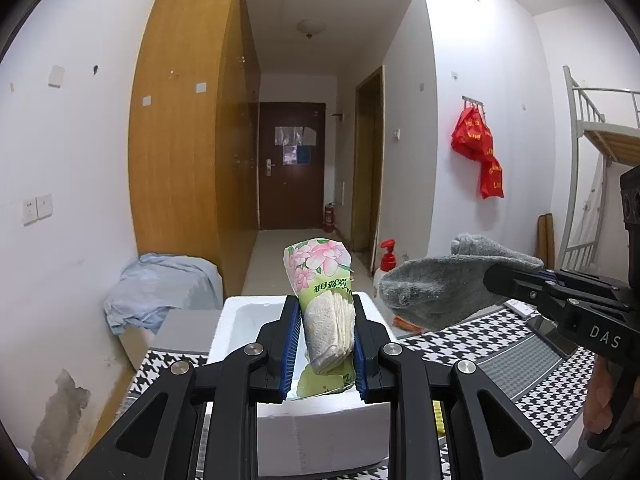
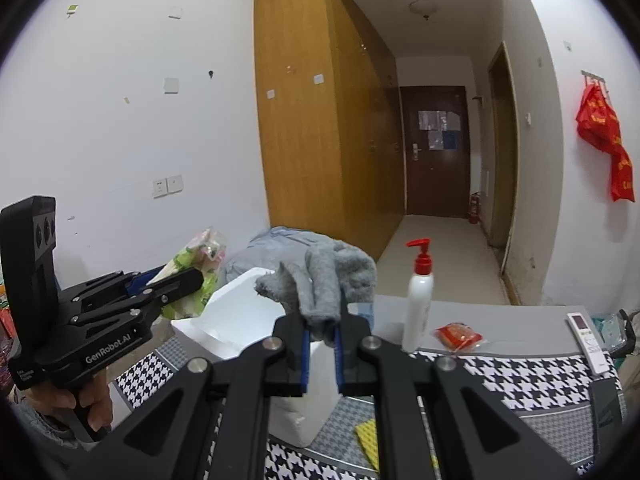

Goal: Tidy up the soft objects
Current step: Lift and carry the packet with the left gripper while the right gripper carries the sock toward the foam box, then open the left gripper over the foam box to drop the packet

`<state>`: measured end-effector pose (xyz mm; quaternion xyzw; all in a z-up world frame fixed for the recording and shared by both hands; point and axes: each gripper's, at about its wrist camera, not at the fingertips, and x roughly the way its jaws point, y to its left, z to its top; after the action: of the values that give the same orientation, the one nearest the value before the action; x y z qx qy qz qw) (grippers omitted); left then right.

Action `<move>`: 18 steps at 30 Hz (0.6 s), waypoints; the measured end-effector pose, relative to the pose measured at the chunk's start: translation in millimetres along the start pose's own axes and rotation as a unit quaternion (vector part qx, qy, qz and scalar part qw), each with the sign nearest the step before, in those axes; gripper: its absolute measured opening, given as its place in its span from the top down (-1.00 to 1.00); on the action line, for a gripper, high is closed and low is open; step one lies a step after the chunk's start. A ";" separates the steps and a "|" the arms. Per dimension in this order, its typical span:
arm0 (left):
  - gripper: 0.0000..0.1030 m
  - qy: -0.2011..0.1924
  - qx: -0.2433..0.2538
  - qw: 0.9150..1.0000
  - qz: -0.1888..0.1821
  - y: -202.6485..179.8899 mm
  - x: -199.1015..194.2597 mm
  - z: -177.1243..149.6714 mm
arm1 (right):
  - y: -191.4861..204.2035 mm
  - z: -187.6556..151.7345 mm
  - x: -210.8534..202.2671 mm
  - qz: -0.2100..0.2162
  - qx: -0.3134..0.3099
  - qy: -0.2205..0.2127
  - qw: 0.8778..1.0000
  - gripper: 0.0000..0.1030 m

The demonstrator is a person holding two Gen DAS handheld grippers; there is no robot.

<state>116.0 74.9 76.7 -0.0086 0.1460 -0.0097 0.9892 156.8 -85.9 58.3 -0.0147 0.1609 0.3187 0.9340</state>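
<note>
My left gripper (image 1: 326,346) is shut on a tissue pack (image 1: 326,300) with green wrap and pink flowers, held upright above the white foam box (image 1: 320,436). It also shows in the right wrist view (image 2: 196,284), held by the left gripper (image 2: 188,280) left of the box (image 2: 240,312). My right gripper (image 2: 322,346) is shut on a grey sock (image 2: 324,284), held over the box's far rim. In the left wrist view the sock (image 1: 436,288) hangs from the right gripper (image 1: 496,280) to the right of the tissue pack.
A houndstooth cloth (image 2: 520,376) covers the table. On it stand a white pump bottle with red top (image 2: 418,300), a red packet (image 2: 458,336), a white remote (image 2: 586,336) and a yellow sponge (image 2: 370,440). A bluish cloth heap (image 1: 160,288) lies behind the box.
</note>
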 end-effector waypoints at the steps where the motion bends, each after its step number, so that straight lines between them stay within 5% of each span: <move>1: 0.52 0.002 0.000 1.000 0.000 1.6 1.4 -0.3 | 1.0 0.1 1.6 0.001 -0.001 0.001 1.000 0.77; 18: 0.52 0.038 -0.008 0.999 -0.014 20.7 47.6 -1.9 | 2.7 2.5 21.6 -0.004 -0.002 0.009 1.000 0.77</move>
<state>161.4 94.5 60.7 -0.0187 0.1834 -0.0231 0.9826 172.1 -70.6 54.2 -0.0199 0.1684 0.3153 0.9337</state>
